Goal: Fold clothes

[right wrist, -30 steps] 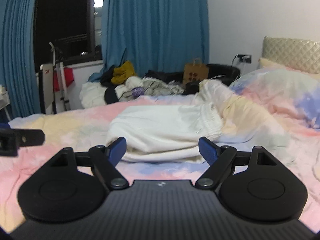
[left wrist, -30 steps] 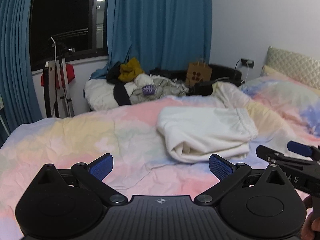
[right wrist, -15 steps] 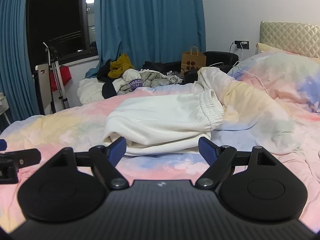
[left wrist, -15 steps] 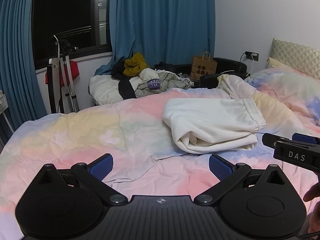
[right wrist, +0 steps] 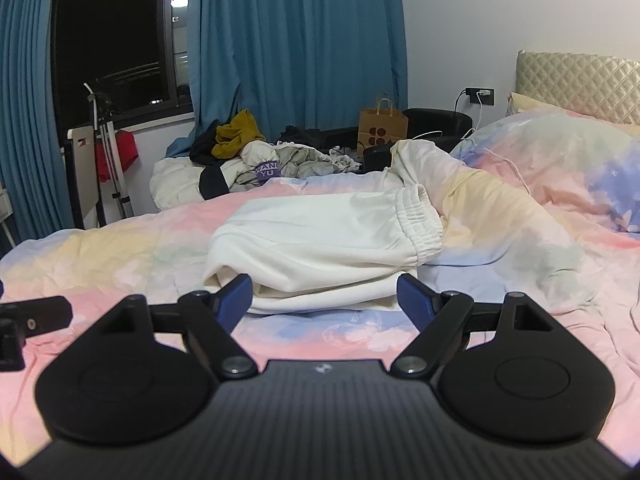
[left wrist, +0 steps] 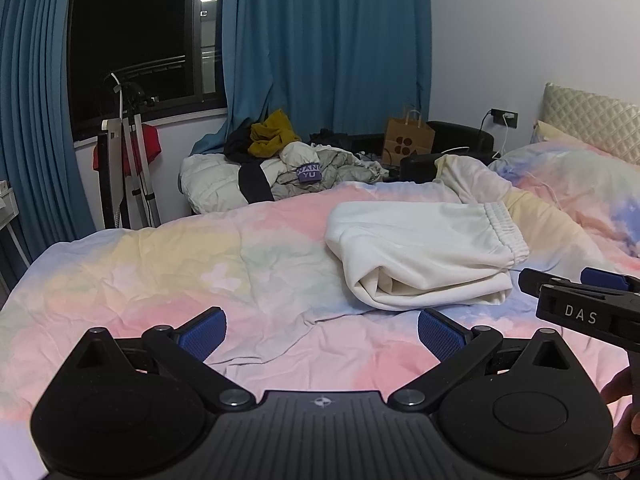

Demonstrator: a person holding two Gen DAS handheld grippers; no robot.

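Note:
A folded cream-white garment [left wrist: 420, 252] with an elastic waistband lies on the pastel bedspread [left wrist: 160, 272]; it also shows in the right wrist view [right wrist: 320, 248]. My left gripper [left wrist: 322, 334] is open and empty, held above the bedspread in front and to the left of the garment. My right gripper [right wrist: 326, 298] is open and empty, just in front of the garment's near edge. The right gripper also shows at the right of the left wrist view [left wrist: 576, 300]. Part of the left gripper [right wrist: 28, 316] shows at the left of the right wrist view.
A pile of unfolded clothes [left wrist: 280, 168] lies beyond the bed's far edge, under blue curtains [left wrist: 328, 48]. A brown paper bag [left wrist: 408, 140] and a black box stand at the back. Pillows and a headboard [right wrist: 576, 84] are on the right. A rack [left wrist: 124, 168] stands at the left.
Both grippers have drawn back and risen slightly from the garment, so more of the bed shows. Both stay open; the garment has not moved.

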